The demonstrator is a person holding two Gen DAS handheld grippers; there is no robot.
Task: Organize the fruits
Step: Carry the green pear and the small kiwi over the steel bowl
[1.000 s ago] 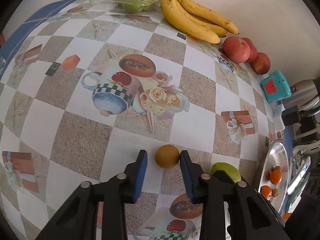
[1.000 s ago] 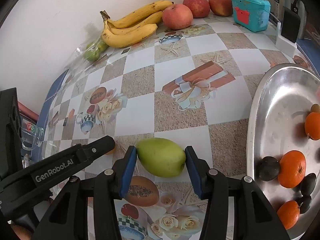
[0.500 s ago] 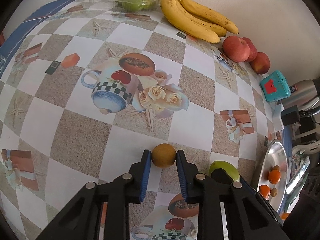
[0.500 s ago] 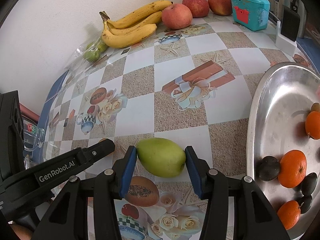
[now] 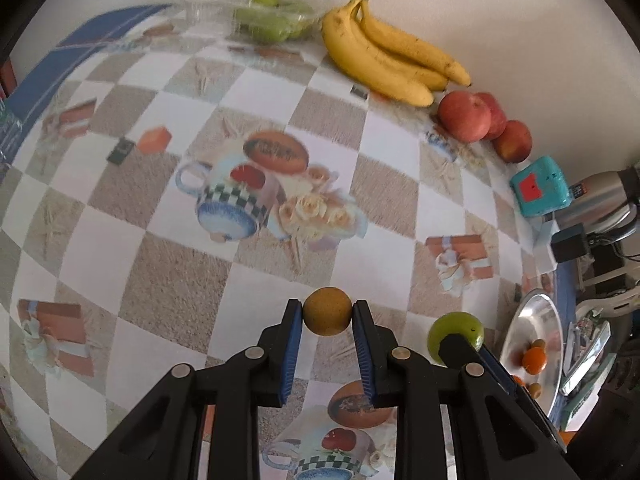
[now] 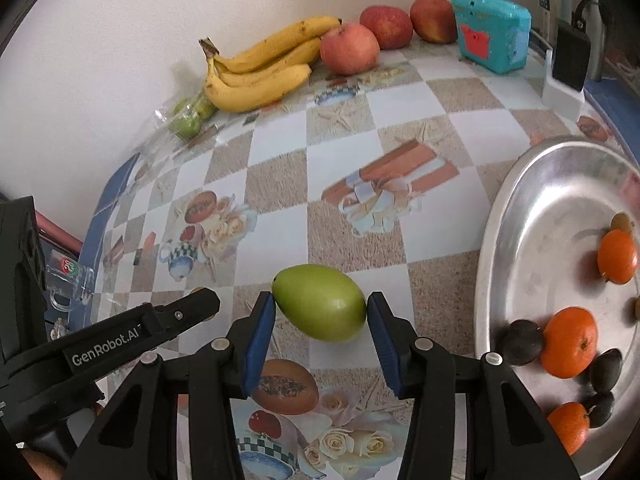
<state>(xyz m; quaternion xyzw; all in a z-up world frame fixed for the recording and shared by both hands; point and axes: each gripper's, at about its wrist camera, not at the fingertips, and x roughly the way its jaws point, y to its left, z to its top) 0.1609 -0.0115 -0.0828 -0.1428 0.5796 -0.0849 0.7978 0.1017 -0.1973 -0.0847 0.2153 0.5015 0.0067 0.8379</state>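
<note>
My left gripper (image 5: 327,314) is shut on a small round brown-yellow fruit (image 5: 327,310) and holds it just above the checked tablecloth. My right gripper (image 6: 320,312) is shut on a green mango (image 6: 320,307), its blue pads touching both ends; the mango also shows in the left wrist view (image 5: 456,330). A steel tray (image 6: 516,216) at the right holds several oranges (image 6: 570,341) and dark plums (image 6: 520,342). The left gripper's finger (image 6: 176,314) shows at the left of the right wrist view.
Against the back wall lie a bunch of bananas (image 5: 388,64), three red apples (image 5: 464,116), a clear box of green fruit (image 5: 272,20) and a teal box (image 5: 540,188). A kettle (image 5: 600,200) and a black adapter (image 6: 570,58) stand at the far right.
My left gripper closed on the brown-yellow fruit and lifted it slightly. My right gripper keeps its hold on the mango, lifted a little.
</note>
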